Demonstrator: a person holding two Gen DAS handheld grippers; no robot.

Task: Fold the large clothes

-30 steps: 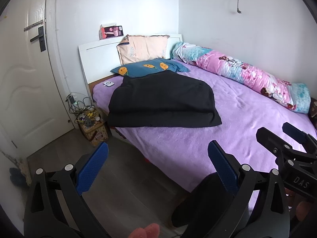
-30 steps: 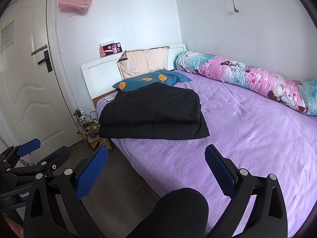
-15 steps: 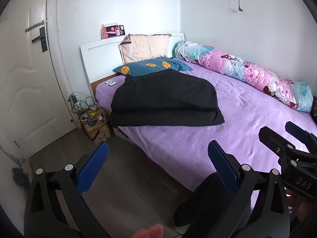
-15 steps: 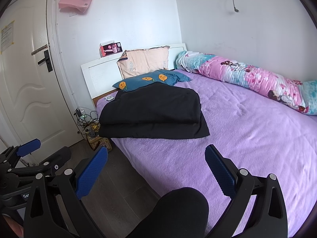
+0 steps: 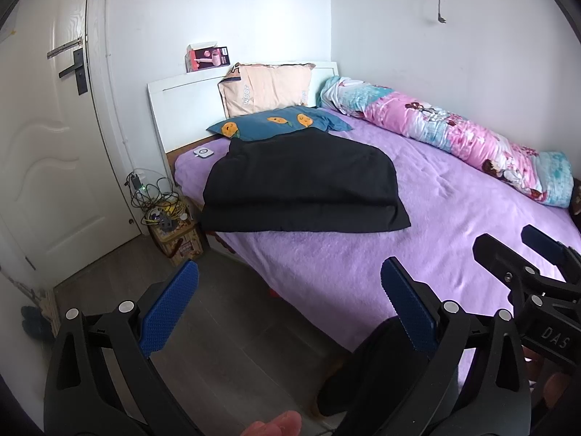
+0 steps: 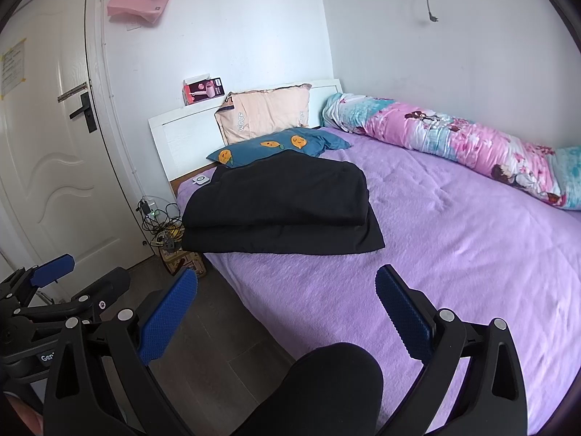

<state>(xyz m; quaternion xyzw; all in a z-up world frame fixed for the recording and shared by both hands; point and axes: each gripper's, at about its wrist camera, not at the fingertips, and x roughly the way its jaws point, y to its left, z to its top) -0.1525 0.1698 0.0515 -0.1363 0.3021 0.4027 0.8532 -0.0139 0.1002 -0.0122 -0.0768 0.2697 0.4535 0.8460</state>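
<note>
A large black garment lies folded in a thick rectangle on the purple bed, near its head end and left edge. My left gripper hangs open over the floor and the bed's near corner, well short of the garment, with nothing between its blue pads. My right gripper is open and empty too, held back from the bed's near edge. In the left wrist view the right gripper shows at the right; in the right wrist view the left gripper shows at the lower left.
A blue pillow, a peach pillow and a rolled pink quilt line the head and wall side. Tangled cables on a box stand by a white door. A person's dark-clothed knee rises between my right gripper's fingers.
The left wrist view has drifted slightly, so the bed and garment sit a little further right and lower. The right wrist view is nearly unchanged. Both grippers stay open.
</note>
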